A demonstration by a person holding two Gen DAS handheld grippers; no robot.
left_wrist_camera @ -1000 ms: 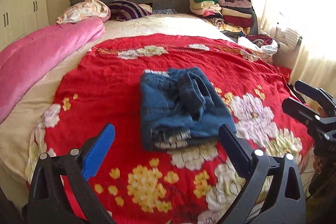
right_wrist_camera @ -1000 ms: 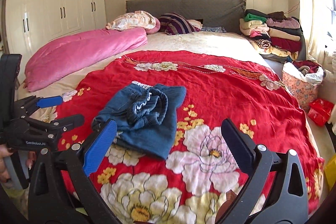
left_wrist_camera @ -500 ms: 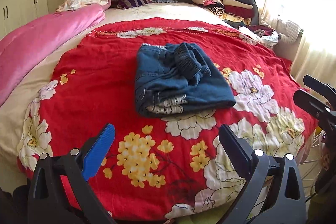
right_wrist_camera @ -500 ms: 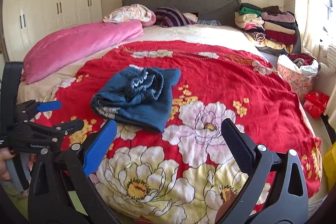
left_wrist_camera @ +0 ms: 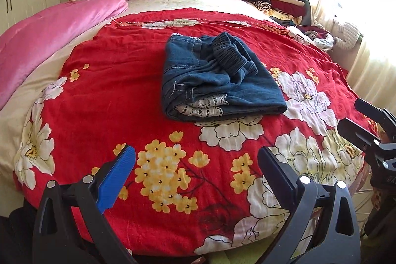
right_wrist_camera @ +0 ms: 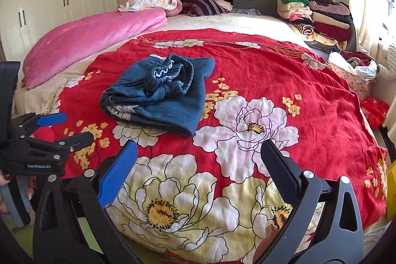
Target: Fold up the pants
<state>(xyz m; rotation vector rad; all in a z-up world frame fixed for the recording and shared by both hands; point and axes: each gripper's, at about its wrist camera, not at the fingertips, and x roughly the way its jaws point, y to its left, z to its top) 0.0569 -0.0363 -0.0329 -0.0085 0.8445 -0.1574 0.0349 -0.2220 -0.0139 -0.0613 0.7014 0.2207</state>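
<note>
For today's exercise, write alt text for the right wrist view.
Folded dark blue denim pants lie on a red floral bedspread, untouched. The open right gripper hovers at the bed's foot, and the open left gripper is at the left edge.

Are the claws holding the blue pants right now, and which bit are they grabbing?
Nothing is held. The left claw and right claw are both open, apart from the folded pants lying on the red blanket.

Folded pants [left_wrist_camera: 217,81] on red bedspread [left_wrist_camera: 118,95]
</note>
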